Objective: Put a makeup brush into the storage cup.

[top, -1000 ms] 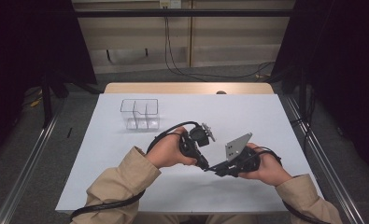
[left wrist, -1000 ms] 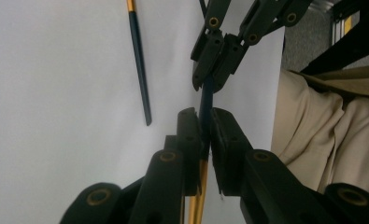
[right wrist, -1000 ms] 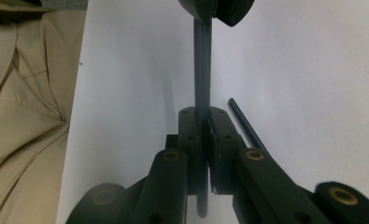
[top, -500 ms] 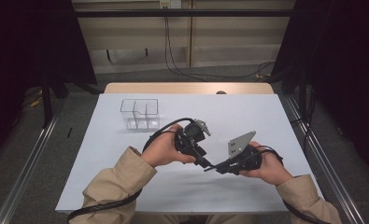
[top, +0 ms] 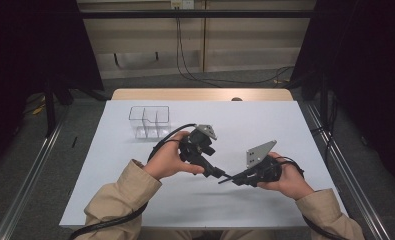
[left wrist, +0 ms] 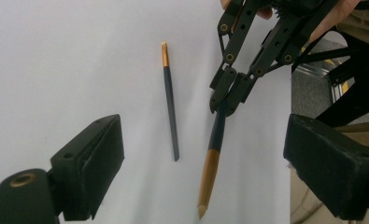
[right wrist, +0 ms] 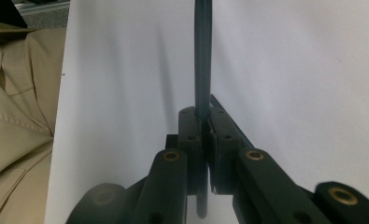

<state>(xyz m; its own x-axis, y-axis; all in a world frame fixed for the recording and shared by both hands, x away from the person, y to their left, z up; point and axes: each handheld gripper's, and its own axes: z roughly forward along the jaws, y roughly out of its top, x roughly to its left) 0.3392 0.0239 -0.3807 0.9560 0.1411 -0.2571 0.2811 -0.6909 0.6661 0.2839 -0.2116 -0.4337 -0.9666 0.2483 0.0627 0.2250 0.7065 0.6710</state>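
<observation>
Our left gripper [top: 220, 173] has swung down toward 5 o'clock, jaws wide; our right gripper [left wrist: 226, 98] stays clamped on one chopstick [left wrist: 211, 161]. The second chopstick [left wrist: 169, 100] lies on the bench [top: 285, 125], so we judge it the next pickup

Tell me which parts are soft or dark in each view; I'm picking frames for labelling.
High view: the table is evenly lit, surroundings almost black. Left gripper view: the near fingers are blurred, while the lying chopstick and the right gripper are sharp. Right gripper view: the fingers and held chopstick are dark and soft, and a shadow falls across the table.
</observation>
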